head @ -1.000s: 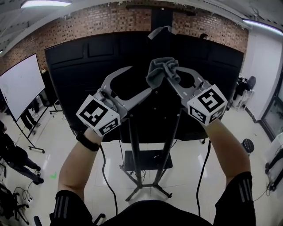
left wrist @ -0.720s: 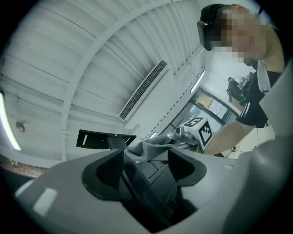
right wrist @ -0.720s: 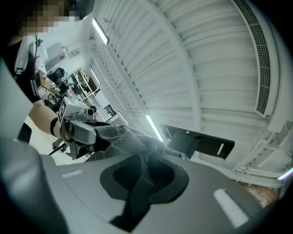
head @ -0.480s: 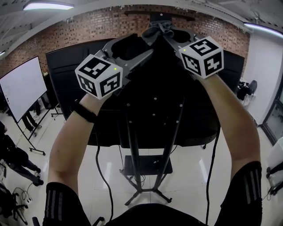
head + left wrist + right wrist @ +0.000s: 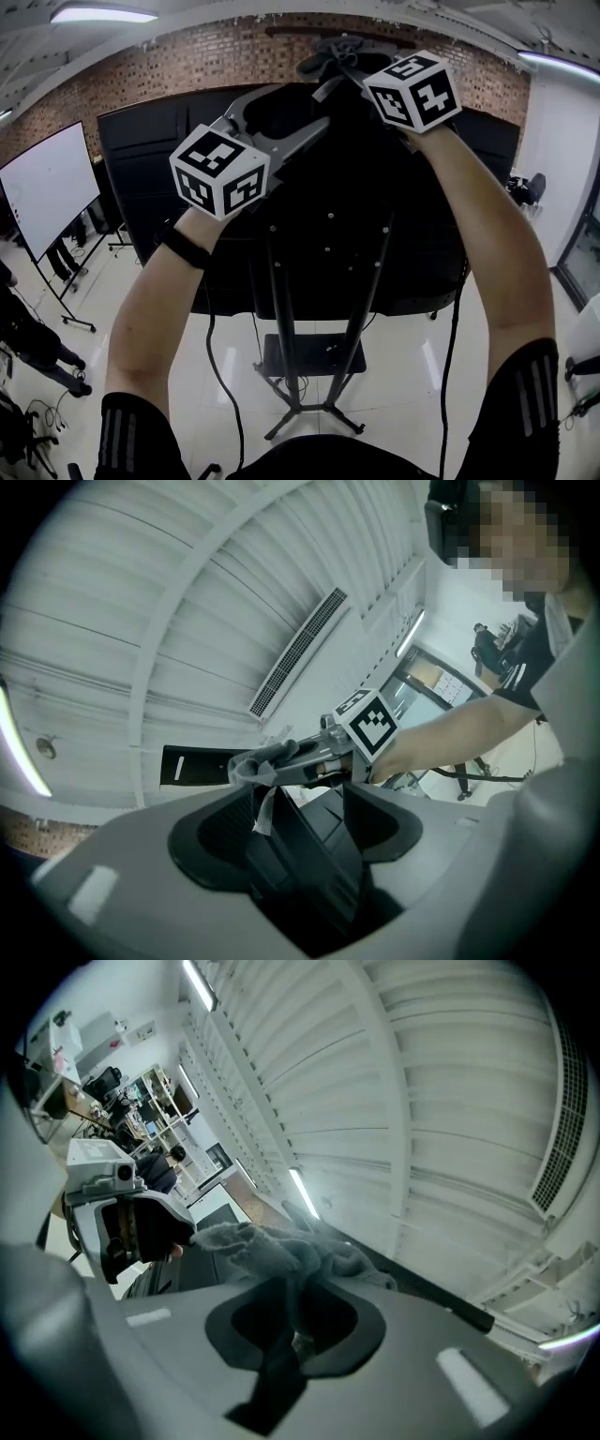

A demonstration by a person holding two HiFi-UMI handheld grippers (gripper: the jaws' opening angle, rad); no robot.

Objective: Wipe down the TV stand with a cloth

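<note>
A black TV [image 5: 141, 150] shows its back on a black pole stand [image 5: 281, 319]. Both grippers are raised to the TV's top edge. My right gripper [image 5: 339, 67] is shut on a crumpled grey cloth [image 5: 328, 52], which sits at that top edge. In the right gripper view the cloth [image 5: 281, 1246] bulges out over the shut jaws [image 5: 295, 1288]. My left gripper [image 5: 314, 105] stands open just left of and below the cloth, holding nothing. The left gripper view looks past its jaws [image 5: 300, 808] at the cloth [image 5: 253, 766], whose white tag hangs down.
A whiteboard [image 5: 42, 183] on wheels stands at the left, with people [image 5: 33, 342] beside it. A brick wall [image 5: 187, 56] runs behind the TV. The stand's low shelf [image 5: 309, 352] sits over a shiny floor. Cables [image 5: 220, 375] hang from both grippers.
Both grippers have risen from the middle of the TV's back to its top edge. The right one carried the cloth up, and the left followed beside it.
</note>
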